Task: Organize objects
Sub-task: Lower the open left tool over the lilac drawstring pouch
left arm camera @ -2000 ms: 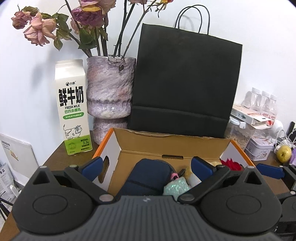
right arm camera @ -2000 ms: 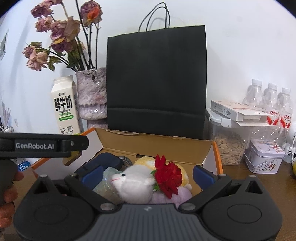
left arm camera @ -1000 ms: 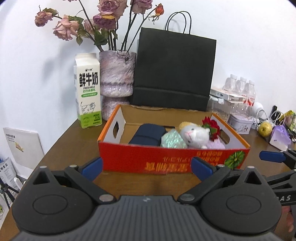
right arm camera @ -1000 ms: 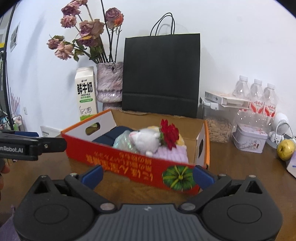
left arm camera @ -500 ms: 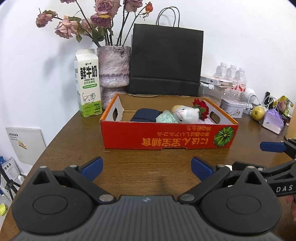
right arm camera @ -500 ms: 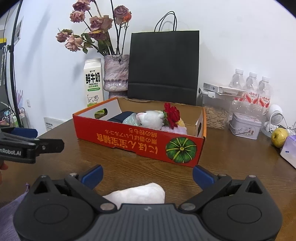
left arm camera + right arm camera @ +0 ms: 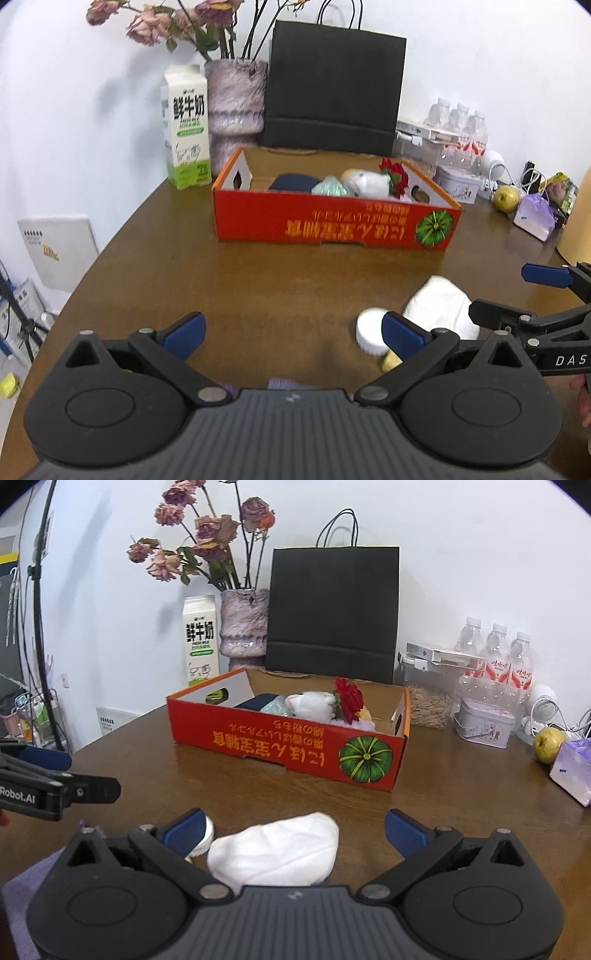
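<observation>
A red cardboard box stands mid-table holding a navy pouch, a white plush toy and a red flower. A white cloth lies on the table near me, just ahead of my right gripper, which is open and empty. A small white round lid lies left of the cloth. My left gripper is open over bare table, well short of the box. A purple fabric edge shows at the near left.
Behind the box stand a milk carton, a vase of dried roses and a black paper bag. At the right are water bottles, a seed container, a tin, a pear and a purple packet.
Both grippers have drawn back from the box toward the near table edge. The white cloth and round lid have come into view close in front of them.
</observation>
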The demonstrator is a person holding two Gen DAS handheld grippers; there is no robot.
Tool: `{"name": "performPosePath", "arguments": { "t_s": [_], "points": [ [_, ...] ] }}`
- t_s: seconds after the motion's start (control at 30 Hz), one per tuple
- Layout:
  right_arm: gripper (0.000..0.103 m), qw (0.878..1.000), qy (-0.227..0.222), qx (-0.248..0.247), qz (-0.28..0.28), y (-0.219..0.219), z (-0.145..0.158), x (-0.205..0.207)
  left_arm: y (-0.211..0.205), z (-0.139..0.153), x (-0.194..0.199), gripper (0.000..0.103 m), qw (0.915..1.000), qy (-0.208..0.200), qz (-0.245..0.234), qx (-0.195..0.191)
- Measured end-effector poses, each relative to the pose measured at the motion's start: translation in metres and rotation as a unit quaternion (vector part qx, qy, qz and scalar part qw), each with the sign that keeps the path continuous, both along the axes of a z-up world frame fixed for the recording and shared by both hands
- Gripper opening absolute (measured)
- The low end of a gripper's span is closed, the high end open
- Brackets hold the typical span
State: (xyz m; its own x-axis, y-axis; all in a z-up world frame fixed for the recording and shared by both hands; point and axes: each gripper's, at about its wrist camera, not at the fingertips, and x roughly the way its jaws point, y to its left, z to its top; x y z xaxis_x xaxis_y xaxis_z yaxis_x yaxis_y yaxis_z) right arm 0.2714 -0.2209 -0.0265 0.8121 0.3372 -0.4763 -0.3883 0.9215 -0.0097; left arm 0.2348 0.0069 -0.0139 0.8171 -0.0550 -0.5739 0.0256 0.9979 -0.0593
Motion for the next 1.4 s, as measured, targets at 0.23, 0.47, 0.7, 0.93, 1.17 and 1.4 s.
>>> {"name": "performPosePath", "arguments": {
  "t_s": [0.23, 0.47, 0.7, 0.93, 1.17, 1.4],
  "points": [
    [0.103, 1.0, -0.001, -0.012, 0.02, 0.002, -0.006, -0.03, -0.001, -0.01, -0.03, 0.103, 0.9998, 0.017, -0.005, -0.002],
    [0.103, 1.0, 0.004, -0.017, 0.025, -0.005, -0.016, -0.051, -0.007, -0.022, -0.055, 0.103, 0.9992, 0.038, -0.013, -0.002],
    [0.103, 1.0, 0.01, -0.013, 0.017, -0.011, -0.027, -0.064, -0.009, -0.035, -0.068, 0.103, 0.998, 0.062, -0.013, -0.003],
    [0.103, 1.0, 0.013, -0.012, 0.011, -0.012, -0.031, -0.066, -0.01, -0.043, -0.069, 0.103, 0.9973, 0.073, -0.011, 0.002],
    [0.103, 1.0, 0.015, -0.013, 0.009, -0.012, -0.032, -0.065, -0.015, -0.049, -0.066, 0.103, 0.9968, 0.073, -0.006, 0.031],
    [0.103, 1.0, 0.021, -0.013, 0.005, -0.013, -0.033, -0.064, -0.015, -0.053, -0.07, 0.103, 0.998, 0.053, 0.006, 0.035]
  ]
}}
